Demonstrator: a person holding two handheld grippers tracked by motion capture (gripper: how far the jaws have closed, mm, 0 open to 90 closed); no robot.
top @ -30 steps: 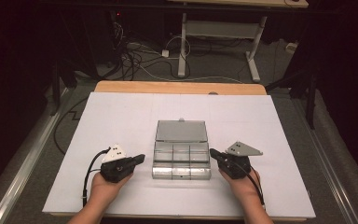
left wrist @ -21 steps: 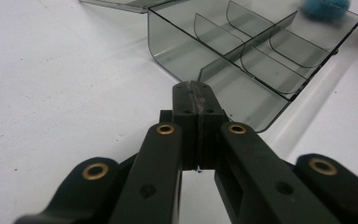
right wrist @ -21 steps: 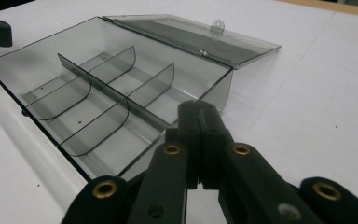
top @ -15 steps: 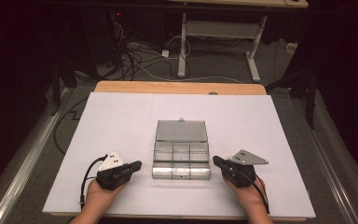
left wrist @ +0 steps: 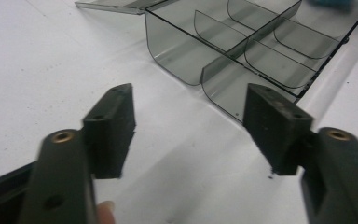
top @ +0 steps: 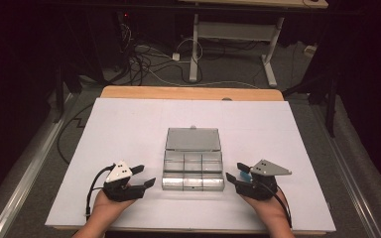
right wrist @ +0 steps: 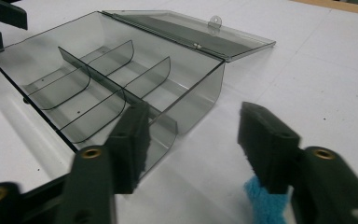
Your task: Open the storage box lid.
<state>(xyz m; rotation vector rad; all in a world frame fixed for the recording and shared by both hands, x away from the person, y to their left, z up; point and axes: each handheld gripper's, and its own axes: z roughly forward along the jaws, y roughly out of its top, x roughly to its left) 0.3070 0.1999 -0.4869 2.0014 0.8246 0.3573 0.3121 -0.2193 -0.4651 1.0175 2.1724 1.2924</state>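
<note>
Box: a clear grey box (top: 193, 171) is seen at the centre of the high view, on the white table (top: 129, 129), between the two grippers
Lid: the lid (top: 192, 140) is already folded back flat behind the tray, toward the upper part of the frame
Compartments: six are counted, and all look empty in both gripper views
Done: the opening of the box seems finished
Left: nothing is placed inside yet; a filling step is judged to remain
Left gripper: the left gripper (top: 143, 176) is held at the lower left of the box, jaws spread wide, nothing between them, near the box corner but apart from it
Right gripper: the right gripper (top: 232, 173) is at the lower right, jaws also wide apart and empty
Blue thing: a small blue thing (right wrist: 265, 203) lies on the table just beside the right gripper; contact cannot be told
</note>
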